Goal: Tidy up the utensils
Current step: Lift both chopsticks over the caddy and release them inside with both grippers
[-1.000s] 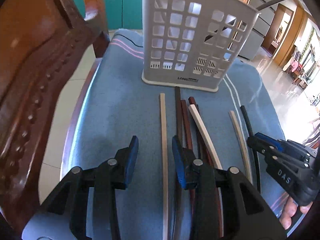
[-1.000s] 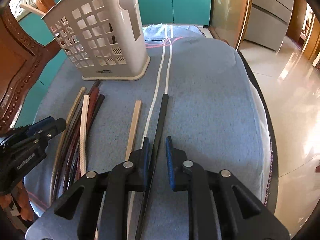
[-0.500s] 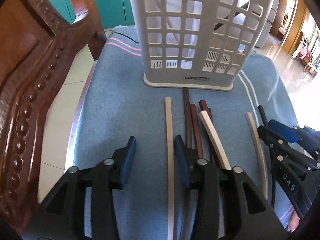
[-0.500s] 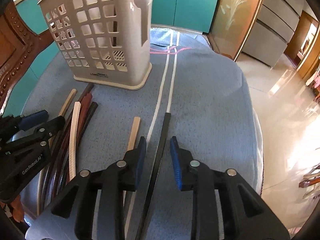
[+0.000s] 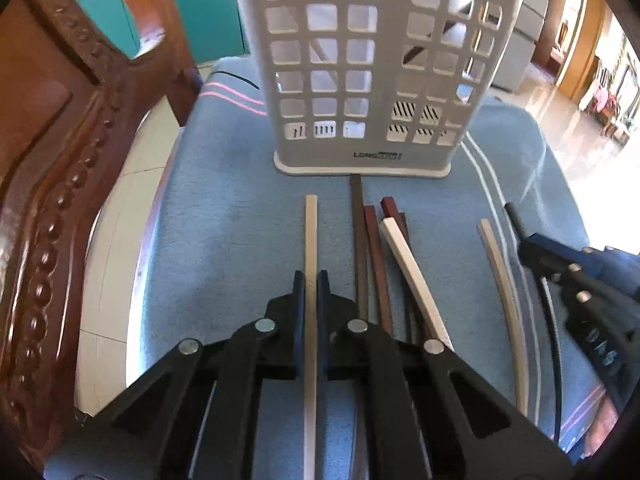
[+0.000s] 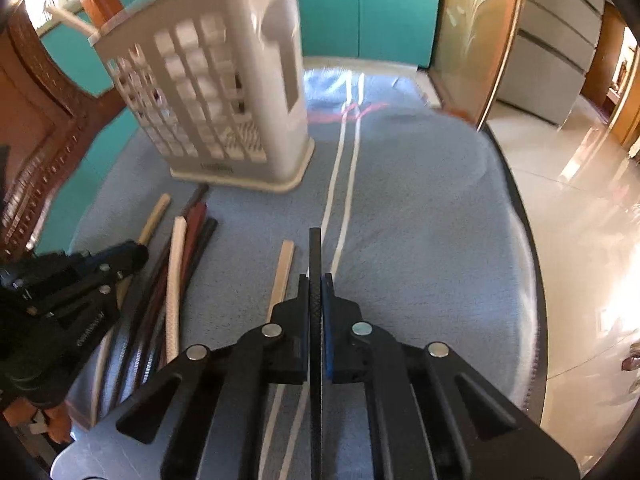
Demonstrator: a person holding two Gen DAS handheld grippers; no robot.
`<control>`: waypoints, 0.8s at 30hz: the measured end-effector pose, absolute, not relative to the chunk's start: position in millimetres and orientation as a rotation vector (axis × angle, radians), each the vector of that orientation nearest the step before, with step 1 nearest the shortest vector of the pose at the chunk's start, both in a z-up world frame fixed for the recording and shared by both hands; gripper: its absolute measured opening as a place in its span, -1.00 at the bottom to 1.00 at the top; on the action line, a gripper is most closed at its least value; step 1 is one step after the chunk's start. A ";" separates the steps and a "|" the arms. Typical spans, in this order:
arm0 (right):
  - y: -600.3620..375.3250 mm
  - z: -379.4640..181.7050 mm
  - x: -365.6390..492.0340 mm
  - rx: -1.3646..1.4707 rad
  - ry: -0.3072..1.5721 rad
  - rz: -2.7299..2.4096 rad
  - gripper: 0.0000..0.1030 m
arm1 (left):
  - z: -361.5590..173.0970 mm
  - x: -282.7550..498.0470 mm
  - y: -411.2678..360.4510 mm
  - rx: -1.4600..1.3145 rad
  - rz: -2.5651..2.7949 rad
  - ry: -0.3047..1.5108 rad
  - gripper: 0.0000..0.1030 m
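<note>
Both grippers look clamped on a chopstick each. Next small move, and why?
Probably lift both straight up off the blue cloth. The left gripper is shut on the beige chopstick, the right gripper on the black chopstick; both sticks lie flat, and the white holder stands upright just ahead.

A carved brown wooden chair (image 5: 52,184) on one side, teal cupboard doors (image 6: 366,8) behind, a shiny pale tiled floor (image 6: 580,216) lit by bright sunlight, grey drawers (image 6: 552,52) by a wooden doorway (image 5: 576,28), a blue striped cloth (image 6: 420,208) covering the table.
</note>
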State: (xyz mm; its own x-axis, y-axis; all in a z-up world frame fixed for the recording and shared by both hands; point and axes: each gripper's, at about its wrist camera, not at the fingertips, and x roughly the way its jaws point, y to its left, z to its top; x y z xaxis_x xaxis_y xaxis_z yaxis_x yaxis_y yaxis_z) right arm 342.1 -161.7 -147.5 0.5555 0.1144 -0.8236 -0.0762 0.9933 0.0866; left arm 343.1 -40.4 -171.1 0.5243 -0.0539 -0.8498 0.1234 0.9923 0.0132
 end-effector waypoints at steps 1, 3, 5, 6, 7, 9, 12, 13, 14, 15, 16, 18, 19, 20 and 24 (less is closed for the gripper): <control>-165.2 -139.7 338.6 0.051 0.952 0.114 -0.87 | -167.5 334.2 -41.4 0.060 -0.105 1.005 -0.87; -170.2 -121.3 331.4 0.061 0.906 0.113 -0.87 | -156.2 327.6 -39.6 0.045 -0.103 0.975 -0.87; -174.6 -101.4 323.6 0.071 0.861 0.124 -0.87 | -142.5 320.2 -35.7 0.035 -0.110 0.943 -0.87; -176.8 -89.5 318.4 0.075 0.835 0.131 -0.87 | -132.4 315.8 -34.3 0.027 -0.114 0.923 -0.87; -178.2 -80.3 314.7 0.077 0.814 0.138 -0.87 | -121.6 311.1 -33.2 0.022 -0.119 0.900 -0.87; -180.7 -61.4 305.6 0.079 0.771 0.151 -0.87 | -101.5 302.6 -31.2 0.013 -0.128 0.855 -0.87; -185.2 -32.4 288.4 0.087 0.707 0.177 -0.87 | -70.1 285.7 -30.2 0.007 -0.149 0.783 -0.87; -186.9 -25.1 283.3 0.089 0.690 0.181 -0.87 | -61.6 279.2 -28.1 0.008 -0.154 0.762 -0.87; -185.2 -20.2 278.8 0.091 0.678 0.182 -0.87 | -49.5 272.3 -28.0 0.007 -0.162 0.734 -0.87; -186.5 -12.3 274.0 0.094 0.660 0.187 -0.87 | -42.2 267.7 -26.8 0.005 -0.167 0.717 -0.87; -185.9 -9.9 267.8 0.097 0.647 0.189 -0.87 | -34.0 263.2 -25.1 0.003 -0.172 0.697 -0.87; -186.5 -0.2 259.9 0.103 0.620 0.192 -0.87 | -17.0 254.6 -24.7 -0.001 -0.180 0.661 -0.87; -187.1 6.5 257.2 0.107 0.606 0.195 -0.87 | -10.4 251.3 -23.5 -0.005 -0.186 0.646 -0.87; -187.6 13.0 253.5 0.110 0.588 0.200 -0.87 | -4.1 247.1 -24.0 -0.010 -0.191 0.635 -0.87; -189.0 29.3 243.6 0.107 0.539 0.211 -0.87 | 17.4 237.9 -16.9 -0.024 -0.207 0.593 -0.87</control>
